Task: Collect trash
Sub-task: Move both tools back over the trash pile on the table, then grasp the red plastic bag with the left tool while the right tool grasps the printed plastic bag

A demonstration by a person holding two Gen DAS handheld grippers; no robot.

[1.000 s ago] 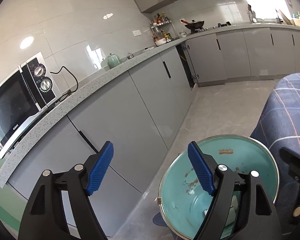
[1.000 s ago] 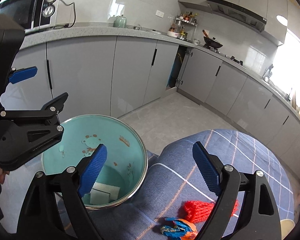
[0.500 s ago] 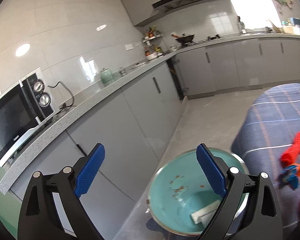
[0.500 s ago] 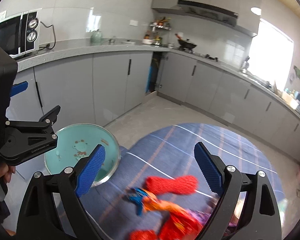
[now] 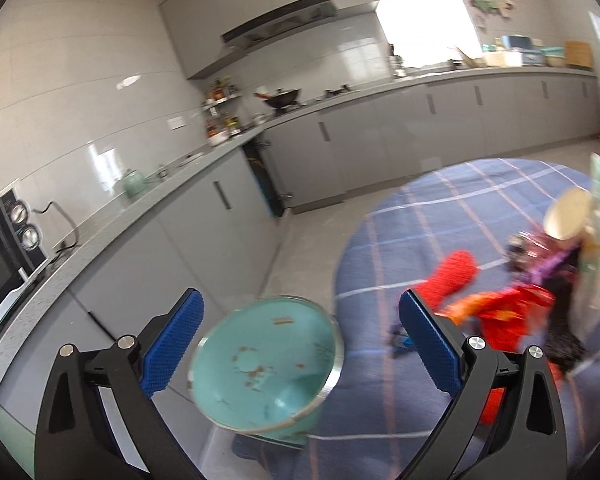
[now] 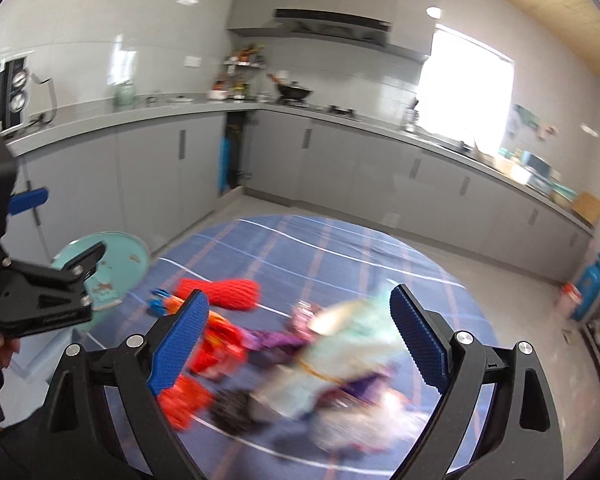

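Observation:
A teal metal bin (image 5: 266, 364) stands on the floor beside a round table with a blue plaid cloth (image 5: 412, 216). Its rim also shows in the right wrist view (image 6: 134, 250). A blurred pile of trash lies on the cloth: red wrappers (image 6: 224, 290), purple scraps (image 6: 272, 338), pale paper (image 6: 340, 340) and a paper cup (image 5: 568, 216). My left gripper (image 5: 300, 342) is open and empty above the bin's rim. My right gripper (image 6: 300, 338) is open and empty above the trash pile.
Grey cabinets and a counter (image 6: 340, 128) run around the room. A microwave (image 5: 4, 248) sits at the left, a wok (image 6: 294, 90) on the stove. A blue gas cylinder (image 6: 590, 284) stands on the floor at the right.
Both grippers have swung right and up, away from the bin toward the table. The trash pile has come into full view. Both stayed open.

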